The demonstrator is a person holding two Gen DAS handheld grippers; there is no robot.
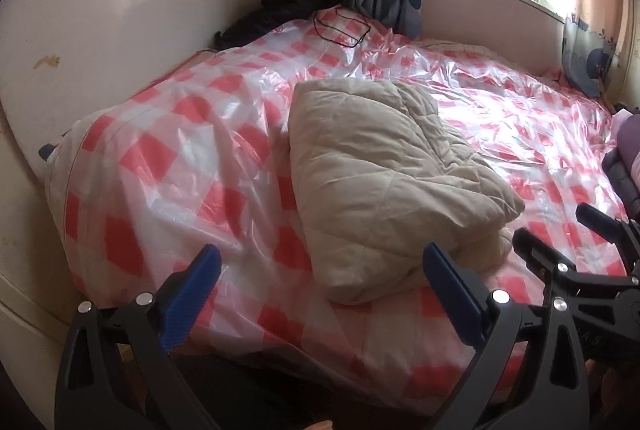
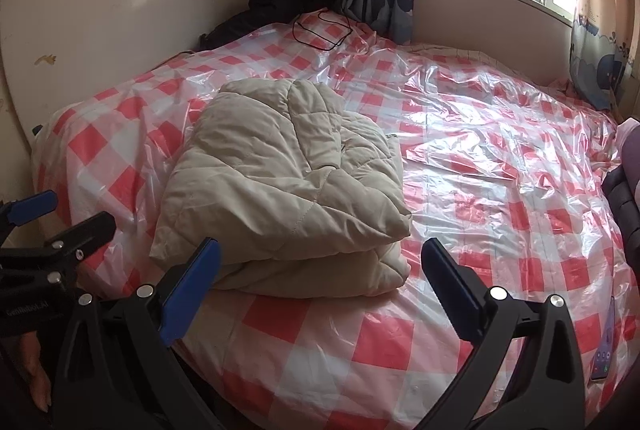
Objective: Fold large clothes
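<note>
Left hand-held gripper (image 1: pixel 322 270) and right hand-held gripper (image 2: pixel 320 266) spread wide, empty, above folded beige jacket (image 2: pixel 288 186).

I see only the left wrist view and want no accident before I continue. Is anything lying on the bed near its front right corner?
Observer: Yes, a phone lies there on the checked plastic cover, screen lit.
Operator: Is the right gripper holding something?
Observer: No, the right gripper is open and empty.
Operator: How is the beige quilted coat's right side?
Observer: The beige quilted coat is folded, layers stacked at its front edge.
</note>
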